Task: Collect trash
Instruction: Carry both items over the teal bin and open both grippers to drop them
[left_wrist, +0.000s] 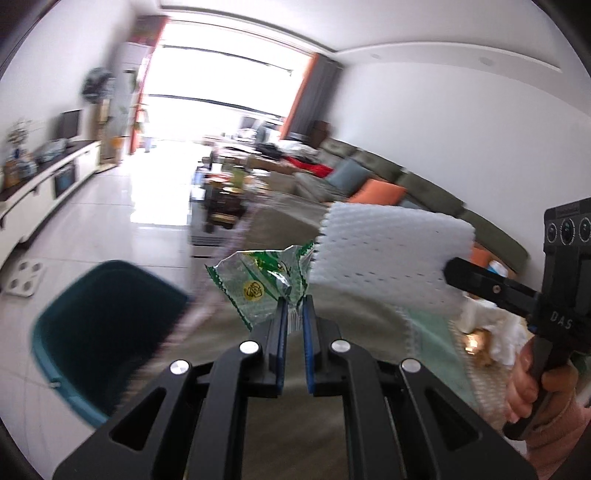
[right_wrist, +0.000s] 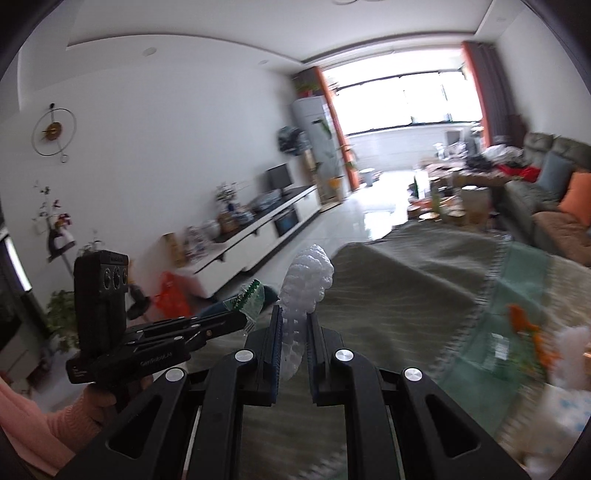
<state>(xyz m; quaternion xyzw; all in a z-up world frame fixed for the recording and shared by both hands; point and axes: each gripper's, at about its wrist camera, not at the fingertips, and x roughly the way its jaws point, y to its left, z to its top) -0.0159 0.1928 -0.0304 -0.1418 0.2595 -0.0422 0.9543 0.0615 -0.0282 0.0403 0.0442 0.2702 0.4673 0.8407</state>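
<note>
The left claw (left_wrist: 294, 301) pinches a crumpled green-and-clear snack wrapper (left_wrist: 264, 282) by its lower edge, held up over the cloth-covered surface (left_wrist: 343, 325). Just right of it, the right claw (right_wrist: 295, 314) clamps a white foam fruit net (right_wrist: 308, 280), which stands upright between its pads. Below and to the left of the wrapper, a teal trash bin (left_wrist: 99, 332) sits on the tiled floor (left_wrist: 110, 221); its inside looks dark, and its contents cannot be made out
</note>
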